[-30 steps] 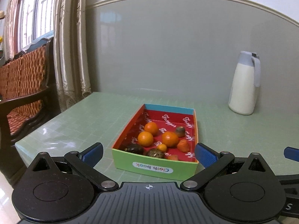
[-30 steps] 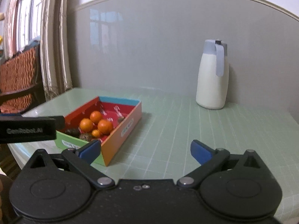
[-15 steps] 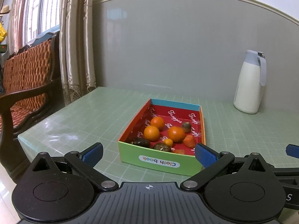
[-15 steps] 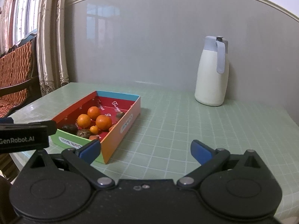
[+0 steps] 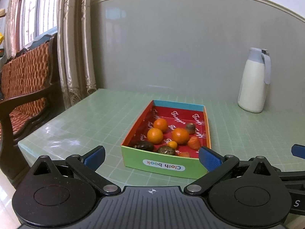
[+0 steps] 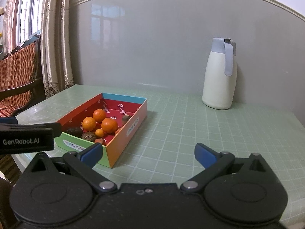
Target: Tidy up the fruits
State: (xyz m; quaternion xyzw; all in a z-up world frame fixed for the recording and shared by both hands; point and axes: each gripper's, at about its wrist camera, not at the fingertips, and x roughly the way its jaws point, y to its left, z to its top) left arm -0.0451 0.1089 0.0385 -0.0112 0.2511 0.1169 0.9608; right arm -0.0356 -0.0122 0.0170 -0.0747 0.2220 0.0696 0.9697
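Your left gripper (image 5: 151, 157) hangs with its jaws spread wide and nothing between them, squared up on the near green wall of the box (image 5: 164, 165), and your right gripper (image 6: 148, 153) is just as empty and released, sitting off the box's orange side wall over bare green table (image 6: 190, 133). Everything you need is inside that box: three oranges (image 5: 180, 135) clustered mid-floor, a tiny kumquat-sized fruit (image 5: 172, 145) just nearer the front wall, two dark wrinkled fruits (image 5: 144, 145) tucked against that front wall, a reddish strawberry-like piece (image 5: 193, 143) toward the box's right wall, and a brownish fruit (image 5: 190, 126) further back. The oranges look firm and round, so they will likely roll; take one across its widest middle with a gentle squeeze. The reddish piece looks soft, so go lightly there. The dark fruits look tough-skinned, but they hug the wall, leaving little room for a finger. The cardboard box looks light and may slide if nudged. The white jug (image 6: 219, 76) stands well beyond the box, near the wall.
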